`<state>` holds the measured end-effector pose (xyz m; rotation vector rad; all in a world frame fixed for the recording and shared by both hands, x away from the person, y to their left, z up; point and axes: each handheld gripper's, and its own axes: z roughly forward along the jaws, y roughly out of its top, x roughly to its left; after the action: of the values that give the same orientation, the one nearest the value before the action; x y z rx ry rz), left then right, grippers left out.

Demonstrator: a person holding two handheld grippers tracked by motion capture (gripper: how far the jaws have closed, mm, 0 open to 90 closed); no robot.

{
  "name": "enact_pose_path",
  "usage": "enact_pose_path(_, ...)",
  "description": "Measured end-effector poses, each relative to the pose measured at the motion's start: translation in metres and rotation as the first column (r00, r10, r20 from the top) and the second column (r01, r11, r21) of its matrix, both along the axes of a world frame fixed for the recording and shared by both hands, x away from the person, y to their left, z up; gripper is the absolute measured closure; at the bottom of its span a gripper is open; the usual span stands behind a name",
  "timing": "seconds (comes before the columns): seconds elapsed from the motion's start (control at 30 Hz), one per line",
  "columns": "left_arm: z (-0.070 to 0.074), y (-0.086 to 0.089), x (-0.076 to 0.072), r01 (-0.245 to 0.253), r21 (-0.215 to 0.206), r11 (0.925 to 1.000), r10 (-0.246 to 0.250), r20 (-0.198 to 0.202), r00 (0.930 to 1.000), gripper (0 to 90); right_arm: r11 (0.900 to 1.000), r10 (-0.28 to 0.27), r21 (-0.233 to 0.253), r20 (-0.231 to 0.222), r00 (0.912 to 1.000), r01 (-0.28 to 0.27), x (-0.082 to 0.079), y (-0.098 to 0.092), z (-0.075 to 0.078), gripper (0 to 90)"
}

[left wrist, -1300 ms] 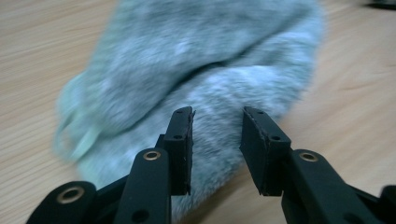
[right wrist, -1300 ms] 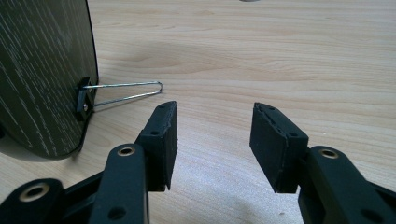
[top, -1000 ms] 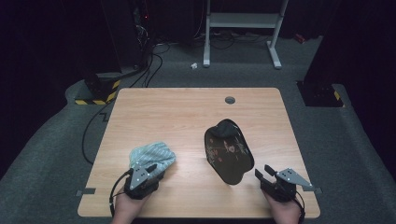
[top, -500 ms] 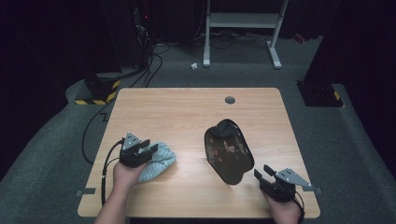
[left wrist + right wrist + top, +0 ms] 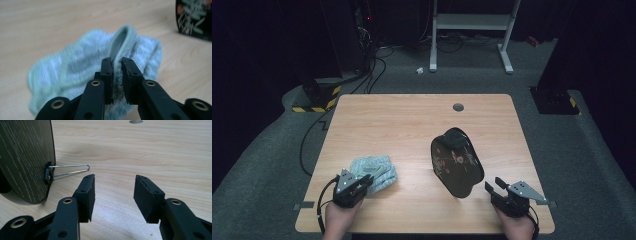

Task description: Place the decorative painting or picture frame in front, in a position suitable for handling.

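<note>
I see a pale green knitted sock lying crumpled on the table, well left of the upright black floral panel; its ribbed cuff stands pinched into a ridge.

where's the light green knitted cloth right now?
In the high view the crumpled light green knitted cloth lies on the wooden table near its front-left corner, left of the upright black flower-painted plaque; the left gripper is clamped on its folded edge.
</note>
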<state>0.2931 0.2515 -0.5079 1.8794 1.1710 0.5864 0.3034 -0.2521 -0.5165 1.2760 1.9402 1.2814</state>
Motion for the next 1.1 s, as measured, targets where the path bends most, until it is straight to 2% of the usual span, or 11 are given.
enact_pose_path(0.13,-0.012,0.000,-0.004,0.024,0.030,0.9992,-0.022,-0.058,0.9980,79.0,1.000,0.006,-0.007,0.000,1.0000,-0.006,0.000,0.002,0.000,51.1)
enact_pose_path(0.17,-0.012,0.000,-0.004,0.024,0.030,0.9992,-0.022,-0.058,0.9980,78.6,1.000,0.006,-0.006,0.000,1.0000,-0.006,0.000,0.002,0.000,51.1)
enact_pose_path(0.23,-0.016,-0.007,-0.006,0.052,0.028,0.9983,-0.049,-0.084,0.9952,77.5,1.000,0.009,-0.008,0.001,1.0000,-0.009,0.000,0.003,0.000,51.1)
enact_pose_path(0.47,-0.019,-0.033,-0.006,0.129,0.030,0.9912,-0.126,-0.096,0.9874,71.1,1.000,0.018,-0.016,-0.002,0.9998,-0.018,0.001,0.005,-0.001,51.1)
enact_pose_path(0.57,-0.017,-0.045,-0.006,0.164,0.020,0.9862,-0.162,-0.074,0.9840,68.5,1.000,0.018,-0.014,0.000,0.9998,-0.018,0.001,0.005,0.000,51.0)
enact_pose_path(0.73,-0.005,-0.046,-0.010,0.175,-0.018,0.9844,-0.175,-0.014,0.9845,60.5,1.000,0.011,-0.008,0.002,0.9999,-0.011,0.000,0.003,0.000,51.0)
enact_pose_path(0.87,0.011,-0.039,-0.012,0.148,-0.021,0.9887,-0.147,0.064,0.9871,58.8,1.000,0.009,-0.006,0.003,1.0000,-0.009,0.000,0.002,0.000,51.0)
enact_pose_path(0.97,0.024,-0.029,-0.001,0.102,-0.026,0.9944,-0.100,0.094,0.9906,57.3,1.000,0.007,-0.005,0.003,1.0000,-0.007,-0.001,0.002,0.001,50.9)
enact_pose_path(1.03,0.028,-0.024,0.008,0.091,-0.037,0.9952,-0.087,0.101,0.9910,51.2,1.000,0.007,-0.002,0.002,1.0000,-0.007,-0.001,0.002,0.001,50.9)
enact_pose_path(1.07,0.030,-0.023,0.015,0.094,-0.033,0.9950,-0.091,0.089,0.9919,45.0,1.000,0.007,-0.002,0.002,1.0000,-0.007,-0.001,0.002,0.001,50.8)
enact_pose_path(1.1,0.030,-0.023,0.015,0.094,-0.033,0.9950,-0.091,0.089,0.9919,35.2,1.000,0.007,-0.001,0.003,1.0000,-0.007,-0.001,0.002,0.001,50.7)
